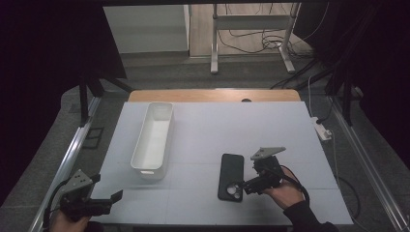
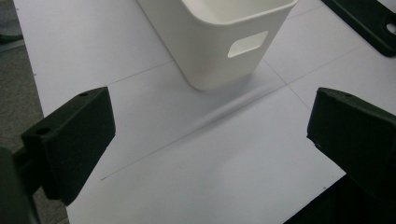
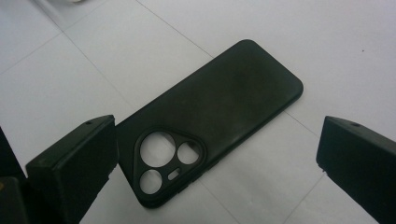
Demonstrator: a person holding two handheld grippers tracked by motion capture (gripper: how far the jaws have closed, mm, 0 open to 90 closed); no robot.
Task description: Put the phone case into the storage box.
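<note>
**Picking up the phone case w/ the right gripper**

The black phone case (image 1: 230, 176) lies flat on the white table (image 1: 217, 130), back side up, camera cutouts at its near end, toward the near right of the mat. The right gripper (image 1: 244, 186) sits just beside that near end, jaws spread wide w/ nothing between them. In the right gripper view the case (image 3: 219, 112) runs diagonally away, one jaw right at the cutout corner, the other well off to the side over bare table.

The left gripper (image 1: 113, 197) hangs at the near left edge of the table, jaws also apart and empty. Its view looks at the near end wall of the white bin (image 2: 224, 42), handle slot facing it. The bin (image 1: 153, 140) stands left of the case, long axis near-to-far, apart from it.

Judgement on doing the grab well:
- Case is thin and flat, so little edge to catch. Prob. best to straddle its narrow width, not its length.
- Turn the wrist so the jaws line up across the two long sides; right now they look skewed vs. the case.
- Drop low, tips near-touching the table, before closing.
- Close slowly: soft case may flex or skid sideways.
- Gripping near the cutout end could bend the thin frame there; mid-body looks safer.
- If the bin is the target, keep the left gripper out of the path.
</note>
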